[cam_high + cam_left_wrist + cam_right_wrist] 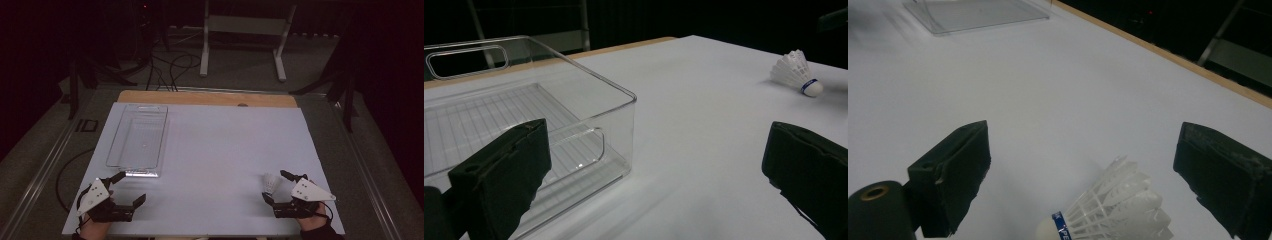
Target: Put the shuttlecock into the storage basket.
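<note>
Shuttlecock lying on the desk near right, between the spread fingers of the right gripper; approach step, closure next; left gripper likewise apart.

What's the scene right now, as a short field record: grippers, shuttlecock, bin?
left gripper: jaws open, nothing between them, near the table's front left, beside the bin's near end
right gripper: jaws open, shuttlecock between them, pads not pressing on it
shuttlecock: white feathers, blue band at the cork, lying on its side on the table
clear bin: transparent, empty, handle cut-outs at both ends, on the table's left half
table: white top, wooden strip along the far edge
</note>
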`<state>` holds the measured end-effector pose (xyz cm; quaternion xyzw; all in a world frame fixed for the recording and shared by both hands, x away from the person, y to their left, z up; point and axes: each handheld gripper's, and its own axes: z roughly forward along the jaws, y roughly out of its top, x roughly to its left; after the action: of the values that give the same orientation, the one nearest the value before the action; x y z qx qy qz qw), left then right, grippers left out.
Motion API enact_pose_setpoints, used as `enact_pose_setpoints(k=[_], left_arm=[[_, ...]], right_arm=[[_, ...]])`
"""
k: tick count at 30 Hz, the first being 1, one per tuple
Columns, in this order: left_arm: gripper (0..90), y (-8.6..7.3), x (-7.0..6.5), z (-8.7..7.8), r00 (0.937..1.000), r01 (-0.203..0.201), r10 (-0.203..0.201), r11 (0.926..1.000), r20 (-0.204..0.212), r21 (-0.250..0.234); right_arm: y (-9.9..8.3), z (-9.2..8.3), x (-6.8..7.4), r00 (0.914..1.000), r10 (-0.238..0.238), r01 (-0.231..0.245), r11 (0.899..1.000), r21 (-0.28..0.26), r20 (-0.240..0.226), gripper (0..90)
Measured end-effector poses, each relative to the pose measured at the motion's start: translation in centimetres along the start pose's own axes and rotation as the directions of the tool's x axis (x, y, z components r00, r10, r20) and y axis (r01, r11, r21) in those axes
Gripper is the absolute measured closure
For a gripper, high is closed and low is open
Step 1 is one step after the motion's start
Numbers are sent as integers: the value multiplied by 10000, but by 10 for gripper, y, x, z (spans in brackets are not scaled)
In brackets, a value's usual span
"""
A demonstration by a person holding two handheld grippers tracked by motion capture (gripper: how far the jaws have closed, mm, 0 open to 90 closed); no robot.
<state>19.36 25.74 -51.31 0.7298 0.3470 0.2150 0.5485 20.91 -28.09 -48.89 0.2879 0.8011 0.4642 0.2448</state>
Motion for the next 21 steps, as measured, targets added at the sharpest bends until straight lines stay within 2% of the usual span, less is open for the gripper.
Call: enact_pose_setpoints(k=[2, 4, 8, 14, 16, 21], left_arm=[[3, 0, 0, 0, 10000, 15, -15, 10000, -1, -16], [3, 0, 0, 0, 10000, 15, -15, 10000, -26, -13], [3, 0, 1, -1, 10000, 32, -33, 10000, -48, -34], [3, 0, 0, 0, 10000, 8, -8, 10000, -25, -25], [3, 0, 0, 0, 10000, 3, -3, 10000, -20, -29], [3, 1, 0, 0, 10000, -36, 36, 10000, 13, 22]], right_arm=[[4, -1, 0, 10000, -54, 54, 10000, 75, -69, 78], [9, -3, -1, 9994, 316, -317, 9995, -56, -167, 75], [21, -6, -2, 9995, -316, 316, 9991, 275, -19, 74], [32, -7, -12, 9985, -542, 541, 9954, 789, -10, 75], [35, -8, -15, 9988, -473, 480, 9961, 746, -104, 75], [43, -12, -22, 9988, -481, 473, 9946, 923, 69, 75]])
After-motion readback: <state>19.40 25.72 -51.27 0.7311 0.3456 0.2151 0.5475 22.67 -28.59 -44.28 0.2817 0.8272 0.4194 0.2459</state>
